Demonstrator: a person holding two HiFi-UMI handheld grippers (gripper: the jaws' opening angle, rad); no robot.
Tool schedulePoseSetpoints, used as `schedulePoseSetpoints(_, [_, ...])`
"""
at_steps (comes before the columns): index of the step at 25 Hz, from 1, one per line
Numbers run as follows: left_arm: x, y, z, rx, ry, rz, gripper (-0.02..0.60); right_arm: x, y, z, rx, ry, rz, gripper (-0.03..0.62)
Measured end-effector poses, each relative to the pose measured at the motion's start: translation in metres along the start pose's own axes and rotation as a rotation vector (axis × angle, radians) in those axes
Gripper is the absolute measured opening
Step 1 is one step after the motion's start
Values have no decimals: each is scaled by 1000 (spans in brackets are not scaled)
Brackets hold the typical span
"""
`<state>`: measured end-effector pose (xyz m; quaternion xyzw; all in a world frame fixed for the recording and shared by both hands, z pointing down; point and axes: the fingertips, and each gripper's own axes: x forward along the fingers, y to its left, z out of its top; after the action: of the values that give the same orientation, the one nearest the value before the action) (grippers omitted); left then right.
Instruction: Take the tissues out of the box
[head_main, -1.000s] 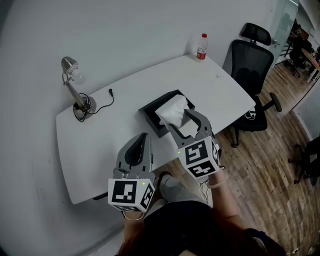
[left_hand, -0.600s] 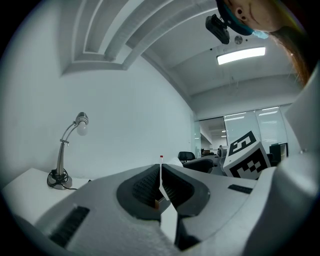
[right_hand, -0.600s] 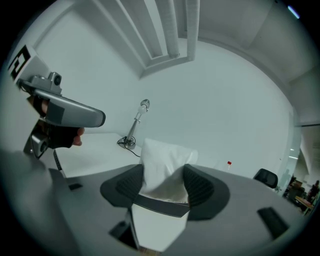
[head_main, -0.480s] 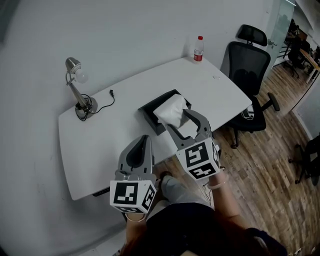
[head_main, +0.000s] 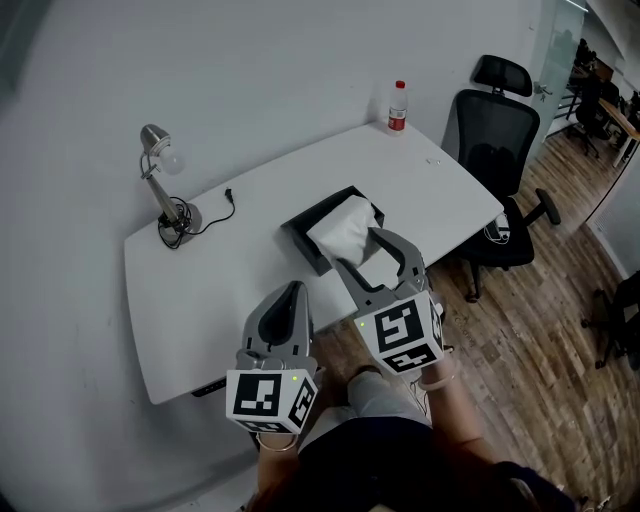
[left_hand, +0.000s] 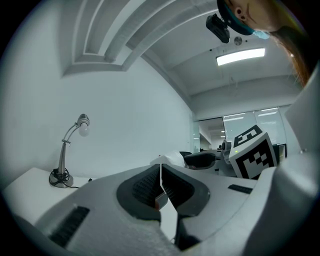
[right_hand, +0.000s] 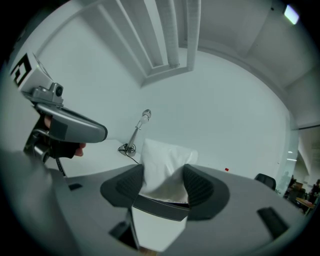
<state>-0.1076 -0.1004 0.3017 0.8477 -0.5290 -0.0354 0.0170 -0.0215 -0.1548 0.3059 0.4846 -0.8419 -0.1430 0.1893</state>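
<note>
A black tissue box (head_main: 303, 222) lies near the front of the white table (head_main: 220, 290), and a white tissue (head_main: 343, 225) stands up out of it. My right gripper (head_main: 358, 250) hovers at the box's near side with its jaws wide open. In the right gripper view (right_hand: 165, 175) the tissue (right_hand: 165, 157) rises in the gap between the two pads above the box's dark rim (right_hand: 160, 209); I cannot tell if the pads touch it. My left gripper (head_main: 293, 290) hangs over the table's front edge, shut and empty (left_hand: 160, 175).
A desk lamp (head_main: 160, 170) with a coiled cable stands at the table's far left. A bottle with a red cap (head_main: 398, 105) is at the far right corner. A black office chair (head_main: 495, 130) stands on wooden floor to the right of the table.
Both grippers have drifted slightly back towards me, and the right one has risen a little. The jaws hold the same spread. The tissue stays in the box.
</note>
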Motion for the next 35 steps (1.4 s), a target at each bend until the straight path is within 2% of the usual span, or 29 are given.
schedulePoseSetpoints(13, [4,-13,9,-23,-32,-15,26,-19,-8,4,-17,-37,-13,266])
schedulePoseSetpoints(35, [-19,-72,15,43,0,78,26,-83,-20,5,20,-136,55,264])
